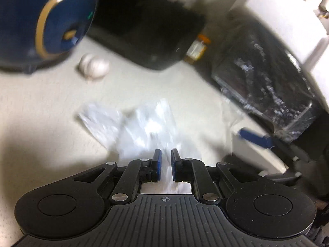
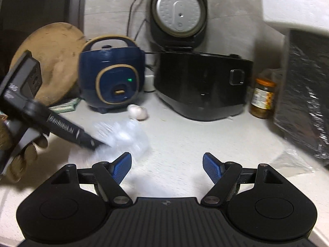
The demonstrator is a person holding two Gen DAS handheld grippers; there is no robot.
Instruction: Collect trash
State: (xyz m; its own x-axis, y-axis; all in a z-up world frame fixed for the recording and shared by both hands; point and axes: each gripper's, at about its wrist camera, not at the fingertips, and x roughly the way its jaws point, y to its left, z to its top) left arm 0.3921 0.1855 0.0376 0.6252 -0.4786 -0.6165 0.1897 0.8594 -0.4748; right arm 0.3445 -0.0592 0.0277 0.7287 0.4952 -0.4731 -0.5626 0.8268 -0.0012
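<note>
Left tool (image 1: 164, 154) pinching clear plastic wrapper (image 1: 141, 123) — right tool (image 2: 167, 164) spread, beside it.

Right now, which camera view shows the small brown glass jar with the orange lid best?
The right wrist view: the brown glass jar with the orange lid stands upright and whole beside the black rice cooker, label visible. In the left wrist view the jar is blurred and partly hidden behind that cooker.

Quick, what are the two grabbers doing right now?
Left gripper: nearly shut, pinching the clear plastic wrapper.
Right gripper: open, holding nothing.
</note>
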